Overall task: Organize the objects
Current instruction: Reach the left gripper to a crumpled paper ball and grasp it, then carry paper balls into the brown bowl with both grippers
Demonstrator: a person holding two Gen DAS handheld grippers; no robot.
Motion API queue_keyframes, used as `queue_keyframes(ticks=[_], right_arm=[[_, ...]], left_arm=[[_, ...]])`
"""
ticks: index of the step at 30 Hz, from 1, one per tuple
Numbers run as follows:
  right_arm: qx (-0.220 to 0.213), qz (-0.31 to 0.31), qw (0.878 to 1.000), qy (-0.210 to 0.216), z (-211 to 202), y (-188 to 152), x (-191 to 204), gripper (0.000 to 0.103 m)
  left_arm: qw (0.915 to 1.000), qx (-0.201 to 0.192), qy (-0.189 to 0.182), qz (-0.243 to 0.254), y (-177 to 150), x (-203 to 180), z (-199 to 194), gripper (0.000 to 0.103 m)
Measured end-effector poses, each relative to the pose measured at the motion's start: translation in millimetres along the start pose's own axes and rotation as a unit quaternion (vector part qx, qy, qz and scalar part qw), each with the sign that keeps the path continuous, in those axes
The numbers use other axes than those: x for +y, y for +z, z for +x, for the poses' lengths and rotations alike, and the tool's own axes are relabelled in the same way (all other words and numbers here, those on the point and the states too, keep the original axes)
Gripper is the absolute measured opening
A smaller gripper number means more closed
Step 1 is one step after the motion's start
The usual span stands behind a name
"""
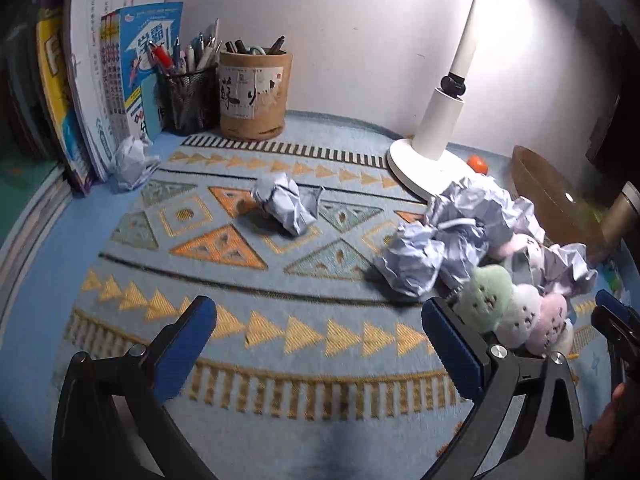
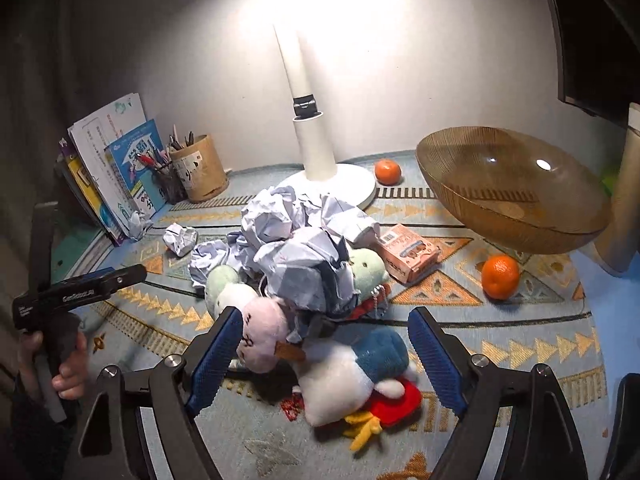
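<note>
Item: cluttered bench (image 1: 44, 320) under a patterned mat (image 1: 280, 280), lit by a white desk lamp (image 2: 316, 148).

Left claw (image 1: 320, 344): released, jaws spread wide, nothing between them; tilted down over bare mat. Ahead of it, a lone crumpled paper ball (image 1: 286, 208); further ahead and to its left, a second paper ball (image 1: 130, 160) against the leaning books (image 1: 120, 80). Beyond, a mesh pen cup (image 1: 186, 96) and a round pen holder (image 1: 254, 96). Just past its right finger, small pastel plush toys (image 1: 516, 308).

Right claw (image 2: 326, 354): released, jaws wide, tilted down. A white-and-blue plush bird (image 2: 352, 376) lies between and just below the fingers, not pressed by either pad; a pink plush (image 2: 264, 324) sits by the left finger. Directly ahead, a heap of crumpled paper (image 2: 296, 240) piled over the toys. To the right of the heap, a small carton (image 2: 408, 252); further right, an orange (image 2: 500, 276) near an amber glass bowl (image 2: 512, 188); a second orange (image 2: 387, 172) sits by the lamp base.

Step in hand, as judged: opening of the sort, both claws poised, nothing yet lifted.

Next move calls for: lowering the right claw squarely around the soft plush bird and closing gently on its body, clear of the overlapping paper.
</note>
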State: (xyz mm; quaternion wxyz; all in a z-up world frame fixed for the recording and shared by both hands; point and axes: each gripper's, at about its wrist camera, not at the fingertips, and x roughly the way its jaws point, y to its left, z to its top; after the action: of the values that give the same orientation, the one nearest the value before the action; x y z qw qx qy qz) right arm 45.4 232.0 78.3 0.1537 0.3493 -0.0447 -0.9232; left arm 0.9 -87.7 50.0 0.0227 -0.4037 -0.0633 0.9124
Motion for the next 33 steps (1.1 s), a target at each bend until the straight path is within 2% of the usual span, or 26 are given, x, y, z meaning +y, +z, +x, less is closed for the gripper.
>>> queue_keyframes(ticks=[3, 9, 10, 11, 12, 13, 14, 15, 17, 24, 28, 31, 33], right_arm=[[0.001, -0.003, 1.000, -0.010, 12, 10, 4, 0.084], [0.024, 0.002, 1.000, 0.000, 38, 19, 0, 0.084], [0.028, -0.002, 1.000, -0.002, 42, 19, 1, 0.084], [0.030, -0.003, 1.000, -0.005, 44, 19, 1, 0.079], [0.032, -0.001, 0.999, -0.004, 47, 19, 0, 0.067], [0.037, 0.000, 0.999, 0.004, 49, 19, -1, 0.060], [0.038, -0.001, 0.999, 0.007, 49, 19, 0, 0.051], [0.035, -0.003, 0.999, 0.001, 48, 19, 1, 0.046], [0.028, -0.003, 1.000, 0.007, 42, 19, 2, 0.041], [-0.022, 0.010, 1.000, 0.017, -6, 26, -5, 0.040], [-0.020, 0.019, 1.000, -0.006, -20, 17, -17, 0.041], [-0.007, 0.035, 0.999, -0.020, -24, 7, -33, 0.041], [-0.016, 0.042, 0.998, -0.036, -36, 13, -44, 0.041]], left_arm=[[0.9997, 0.024, 0.005, -0.007, 26, 14, 31, 0.102], [0.9992, 0.019, 0.034, 0.001, 52, 17, 70, 0.101], [0.9992, 0.021, 0.034, 0.001, 54, 16, 75, 0.095], [0.9991, 0.026, 0.032, 0.000, 54, 16, 79, 0.089], [0.9991, 0.034, 0.028, -0.002, 55, 16, 84, 0.074], [0.9990, 0.040, 0.020, -0.005, 55, 17, 88, 0.063], [0.9989, 0.044, 0.013, -0.008, 54, 18, 90, 0.058], [0.9989, 0.045, 0.006, -0.012, 54, 19, 92, 0.046], [0.9992, 0.039, 0.000, -0.013, 52, 18, 89, 0.043], [0.9982, 0.001, -0.056, -0.022, 47, 10, 47, 0.042], [0.9965, -0.016, -0.081, -0.011, 41, -10, 20, 0.042], [0.9945, -0.017, -0.103, 0.004, 37, -35, 6, 0.042], [0.9926, -0.017, -0.118, 0.021, 37, -58, -2, 0.042]])
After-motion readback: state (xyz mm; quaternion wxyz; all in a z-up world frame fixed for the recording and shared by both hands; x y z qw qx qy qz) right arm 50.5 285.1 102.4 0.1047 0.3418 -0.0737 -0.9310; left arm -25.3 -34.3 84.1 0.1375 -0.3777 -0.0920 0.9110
